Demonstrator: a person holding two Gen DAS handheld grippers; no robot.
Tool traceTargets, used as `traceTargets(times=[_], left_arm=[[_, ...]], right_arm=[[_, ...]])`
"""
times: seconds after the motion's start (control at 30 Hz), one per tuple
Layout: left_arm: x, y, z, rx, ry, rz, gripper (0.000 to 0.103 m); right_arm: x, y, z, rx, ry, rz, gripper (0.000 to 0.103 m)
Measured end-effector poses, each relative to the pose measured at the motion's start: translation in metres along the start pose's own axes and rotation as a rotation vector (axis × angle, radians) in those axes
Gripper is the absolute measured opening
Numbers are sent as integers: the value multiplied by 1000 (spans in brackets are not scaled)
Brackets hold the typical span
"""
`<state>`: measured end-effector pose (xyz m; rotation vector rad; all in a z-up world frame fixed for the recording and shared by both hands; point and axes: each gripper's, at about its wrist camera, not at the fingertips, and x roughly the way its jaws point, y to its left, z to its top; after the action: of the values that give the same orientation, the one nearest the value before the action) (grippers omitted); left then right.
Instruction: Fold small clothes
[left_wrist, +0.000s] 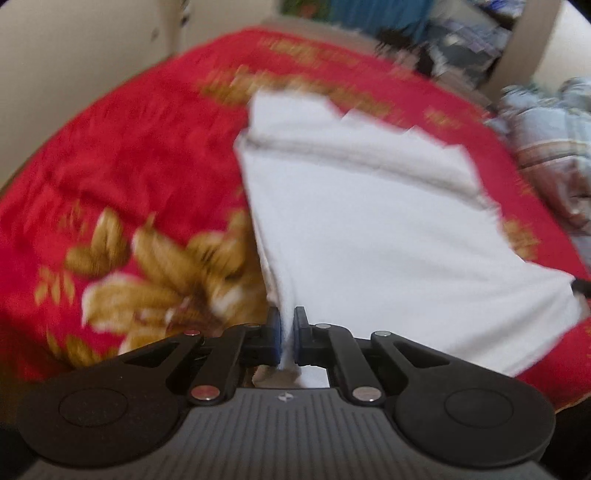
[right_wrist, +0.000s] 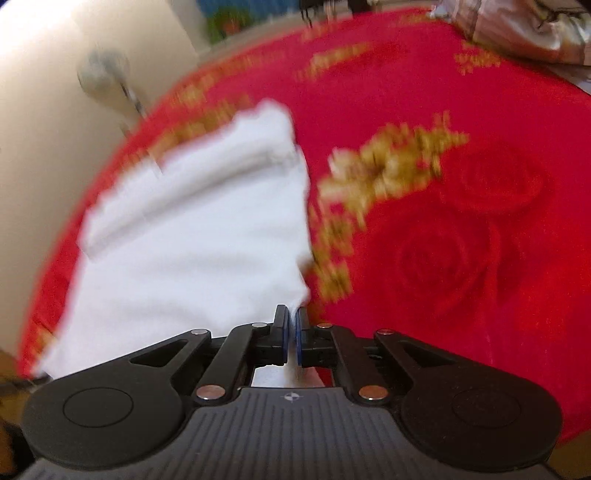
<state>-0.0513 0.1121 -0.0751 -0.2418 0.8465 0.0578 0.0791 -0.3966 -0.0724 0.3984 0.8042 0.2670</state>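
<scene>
Both grippers, left (left_wrist: 287, 332) and right (right_wrist: 291, 332), pinch corners of the white garment (left_wrist: 369, 229); I worry thin bites could slip, dropping it on the red blanket (left_wrist: 129, 155).

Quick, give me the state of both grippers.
Left gripper: shut on the white garment.
Right gripper: shut on the same garment.

Soft, even indoor light; both views smeared by motion blur.

The red floral blanket (left_wrist: 147, 155) and white garment (left_wrist: 369, 221) streak and lose detail, while the near gripper bodies stay sharp. Fisheye bending curves the scene's edges, dark corners vignette, and the garment nearly blows out.
</scene>
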Motion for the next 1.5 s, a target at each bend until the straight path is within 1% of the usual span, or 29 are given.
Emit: traceTargets(times=[0.1,0.17,0.23,0.33,0.43,0.5,0.57,0.6,0.67,0.73,0.77,0.8,0.87,0.9,0.93,1.0,1.03,1.07,1.1,1.13,1.17,1.2,1.23,1.27,1.3,1.37,1.4,1.47,1.5], left_arm=[[-38,-10,9,20,-82,-59,5],[-64,-9,12,-19,-122,-115,5],[-93,-6,14,-59,-151,-185,5],[-138,-6,15,-33,-213,-242,5],[-153,-1,14,-56,-213,-283,5],[-139,4,18,-90,-180,-296,6],[-108,8,30,-115,-135,-276,6],[-93,11,36,-125,-116,-269,6],[-49,22,58,-157,-60,-245,6],[-16,30,81,-167,-23,-257,6],[4,33,93,-181,12,-254,6],[27,38,106,-227,63,-250,6],[62,48,126,-263,112,-259,6],[79,50,134,-266,123,-251,6],[91,51,140,-268,125,-246,6],[114,50,147,-239,106,-251,7],[120,50,147,-218,87,-243,10],[127,52,148,-228,90,-183,10],[128,53,149,-266,84,-147,11],[126,58,151,-299,60,-163,12],[124,61,153,-316,39,-189,20],[120,65,156,-316,16,-202,33],[117,68,157,-302,-1,-197,39],[115,70,157,-270,0,-177,50],[118,69,157,-233,22,-151,56],[125,66,150,-161,88,-97,56],[129,65,145,-140,120,-82,56],[134,60,139,-104,162,-97,56],[137,56,137,-79,174,-104,56]], right_arm=[[-40,1,15,32,-83,88,3],[-67,1,19,27,-133,127,2],[-99,-3,18,35,-185,149,2],[-152,-10,11,69,-235,191,2],[-192,-16,1,84,-290,202,2],[-198,-23,-3,115,-290,200,2],[-187,-28,-2,129,-274,183,2],[-176,-31,2,133,-266,162,2],[-147,-37,16,151,-234,162,2],[-111,-41,38,148,-189,127,2],[-89,-42,53,128,-163,101,2],[-68,-41,65,114,-139,70,2],[-27,-44,87,106,-85,42,2],[-4,-46,97,94,-57,25,3],[18,-49,105,94,-36,-14,3],[55,-54,115,86,-4,-39,3],[68,-56,115,69,1,-52,4],[79,-59,112,56,-16,-82,4],[85,-62,108,46,-46,-111,5],[90,-64,108,48,-45,-146,5],[93,-67,110,67,-34,-172,8],[91,-69,112,81,-74,-158,8],[88,-70,113,75,-99,-150,8],[86,-70,114,58,-106,-154,9],[84,-71,113,38,-98,-164,10],[86,-75,110,24,-52,-155,15],[88,-77,107,11,-17,-138,17],[92,-78,104,-40,51,-142,26],[96,-78,101,-75,93,-149,27]])
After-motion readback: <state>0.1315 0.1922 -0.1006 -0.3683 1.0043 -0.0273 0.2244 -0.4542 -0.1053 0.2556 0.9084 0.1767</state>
